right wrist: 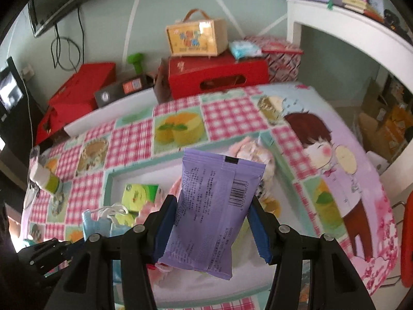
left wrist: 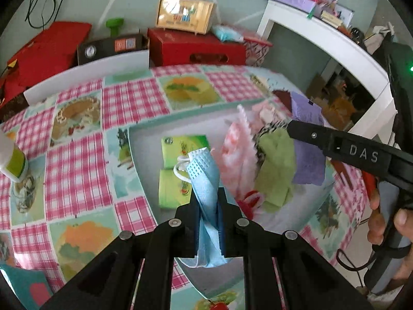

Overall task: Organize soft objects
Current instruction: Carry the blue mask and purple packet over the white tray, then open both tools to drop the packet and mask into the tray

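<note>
The left gripper [left wrist: 207,206] is clamped on a folded blue mask [left wrist: 205,180], its white ear loops hanging free over the tray [left wrist: 144,139]. The right gripper [right wrist: 209,222] is clamped on the sides of a purple packet [right wrist: 214,206], held above the same tray with the barcode side facing the camera.

The tray lies on a checked tablecloth [left wrist: 77,155]. Two green tissue packs [left wrist: 178,170] lie in its left part. A heap of soft things fills its right part: a pink fringed cloth [left wrist: 237,155], a green cloth [left wrist: 277,170] and more behind. The strip of tray floor between the packs and the heap shows bare.

A bottle [left wrist: 13,160] lies on the cloth towards the table's left edge, well apart from the tray. Cloth around the tray's far and left rims is bare up to the table's far edge, where red boxes [left wrist: 196,46] stand just beyond.
</note>
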